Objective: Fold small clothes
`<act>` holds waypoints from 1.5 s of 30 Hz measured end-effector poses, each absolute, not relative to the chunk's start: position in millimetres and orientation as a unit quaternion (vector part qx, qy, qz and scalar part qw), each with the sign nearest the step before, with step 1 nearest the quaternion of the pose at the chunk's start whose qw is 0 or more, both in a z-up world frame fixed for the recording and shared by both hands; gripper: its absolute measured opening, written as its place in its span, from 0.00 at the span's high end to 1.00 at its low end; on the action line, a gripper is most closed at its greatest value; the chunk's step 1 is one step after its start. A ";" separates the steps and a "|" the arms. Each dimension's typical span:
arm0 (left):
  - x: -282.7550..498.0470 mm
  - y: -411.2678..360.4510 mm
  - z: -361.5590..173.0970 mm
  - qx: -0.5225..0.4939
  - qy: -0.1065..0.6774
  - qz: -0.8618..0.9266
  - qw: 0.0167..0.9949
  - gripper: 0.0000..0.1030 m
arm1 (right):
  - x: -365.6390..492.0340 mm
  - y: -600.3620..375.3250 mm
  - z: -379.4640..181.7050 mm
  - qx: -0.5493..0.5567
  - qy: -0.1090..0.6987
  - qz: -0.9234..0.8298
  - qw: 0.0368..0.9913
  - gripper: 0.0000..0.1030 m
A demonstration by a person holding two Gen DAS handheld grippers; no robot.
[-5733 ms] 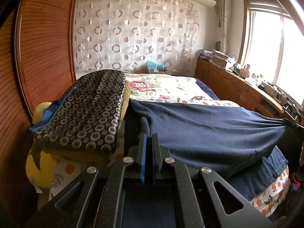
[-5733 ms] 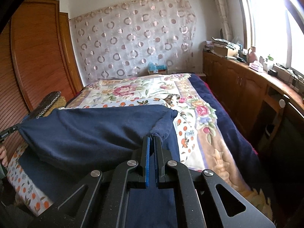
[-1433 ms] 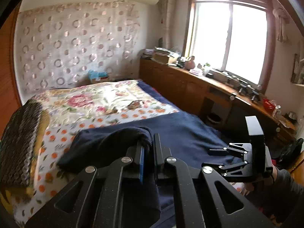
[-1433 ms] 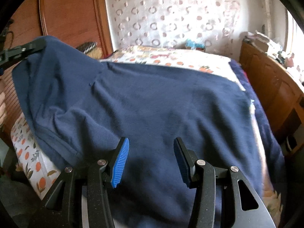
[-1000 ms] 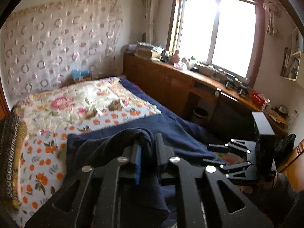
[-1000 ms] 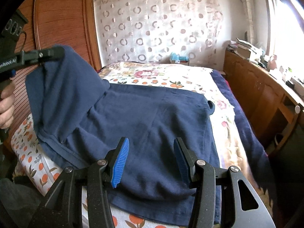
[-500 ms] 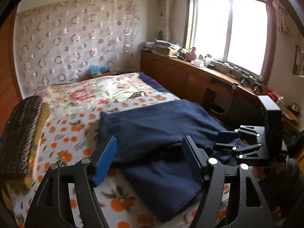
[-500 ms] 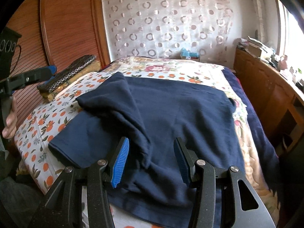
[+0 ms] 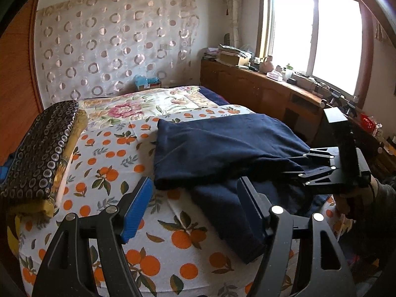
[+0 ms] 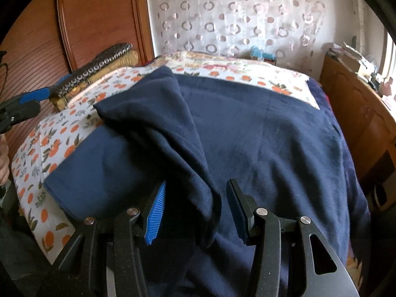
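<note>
A navy garment (image 9: 222,143) lies spread on the orange-print bed sheet (image 9: 111,163), its left part folded over onto the rest. My left gripper (image 9: 194,203) hangs open just above the garment's near left corner, nothing between its pads. In the right wrist view a raised ridge of the folded navy garment (image 10: 272,128) runs between the jaws of my right gripper (image 10: 196,212), which stand open and do not press on it. The right gripper (image 9: 287,165) also shows at the garment's right edge in the left wrist view, and the left gripper (image 10: 37,101) at the far left of the right wrist view.
A stack of folded cloth, dark patterned over yellow (image 9: 42,148), lies on the bed's left side by the wooden wall panel (image 10: 99,24). A wooden cabinet (image 9: 259,94) with clutter runs under the window on the right. A hand (image 9: 356,198) holds the right gripper.
My left gripper has opened and let go of the navy fold, which dropped onto the garment. My right gripper has moved in lower, so the fold's ridge now lies between its jaws.
</note>
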State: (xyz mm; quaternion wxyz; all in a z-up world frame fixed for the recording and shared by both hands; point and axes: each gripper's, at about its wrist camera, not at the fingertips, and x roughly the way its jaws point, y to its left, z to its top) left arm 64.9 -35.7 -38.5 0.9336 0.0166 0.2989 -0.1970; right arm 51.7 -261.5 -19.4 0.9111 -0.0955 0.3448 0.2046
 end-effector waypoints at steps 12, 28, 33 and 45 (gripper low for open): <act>64.8 -33.3 -42.6 0.015 0.300 -0.191 0.935 0.30 | 51.0 -255.5 -14.8 -0.105 0.333 0.220 0.911 0.89; 61.7 -36.4 -44.5 0.015 0.300 -0.192 0.934 0.30 | -21.0 -261.4 75.6 -0.087 0.193 0.243 0.947 0.92; 59.2 -42.9 -41.2 0.018 0.297 -0.198 0.934 0.30 | -39.1 -301.9 75.1 -0.084 0.204 0.188 0.957 0.92; 56.0 -61.6 -41.3 0.025 0.295 -0.211 0.932 0.30 | -29.9 -366.8 -4.7 -0.044 0.334 0.069 0.939 0.71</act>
